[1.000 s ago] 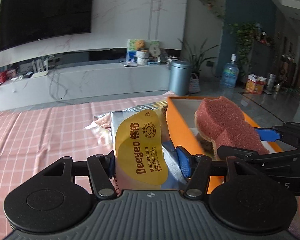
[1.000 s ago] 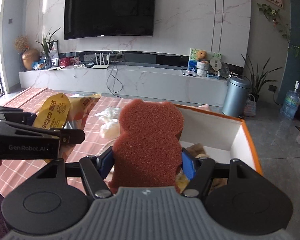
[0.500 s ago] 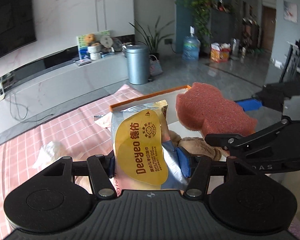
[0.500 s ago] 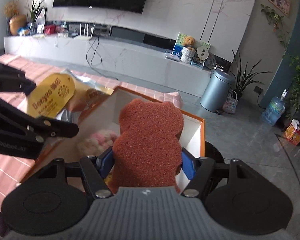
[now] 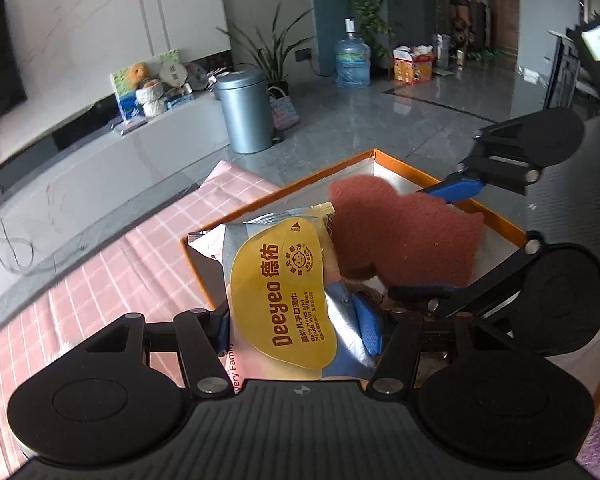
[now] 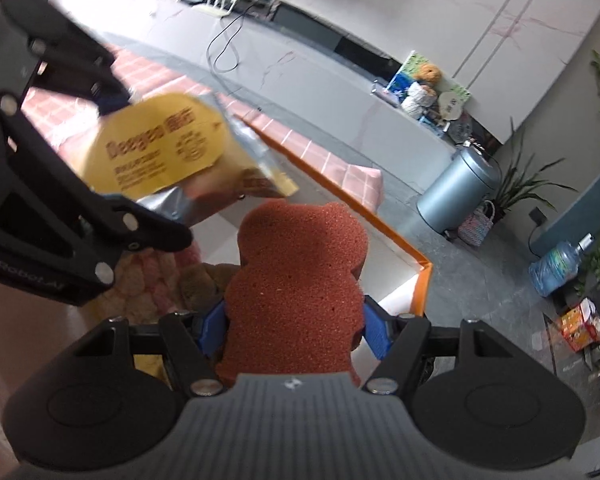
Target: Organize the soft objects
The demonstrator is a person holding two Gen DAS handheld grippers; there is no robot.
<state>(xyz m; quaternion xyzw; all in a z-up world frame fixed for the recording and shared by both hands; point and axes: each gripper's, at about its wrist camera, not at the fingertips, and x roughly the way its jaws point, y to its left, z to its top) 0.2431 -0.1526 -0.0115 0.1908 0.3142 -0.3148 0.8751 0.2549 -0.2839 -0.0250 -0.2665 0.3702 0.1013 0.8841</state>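
Note:
My left gripper (image 5: 296, 328) is shut on a silver pack of wet wipes (image 5: 284, 292) with a yellow label, held over the near left corner of the orange-rimmed box (image 5: 404, 168). My right gripper (image 6: 296, 328) is shut on a reddish-brown bear-shaped sponge (image 6: 296, 280), held above the box's white inside (image 6: 388, 248). In the left wrist view the sponge (image 5: 404, 236) hangs just right of the wipes, with the right gripper (image 5: 440, 240) around it. In the right wrist view the wipes (image 6: 160, 148) and the left gripper (image 6: 140, 168) sit at upper left. Plush toys (image 6: 160, 280) lie in the box beneath.
The box stands at the corner of a table with a pink checked cloth (image 5: 100, 264). Beyond the table edge are grey floor, a grey bin (image 5: 244, 112), a water bottle (image 5: 352, 60), a low white TV bench (image 6: 300, 64) and potted plants.
Both grippers have swung to the right and sunk a little while rolling, carrying the wipes and the sponge from beside the box to over its inside.

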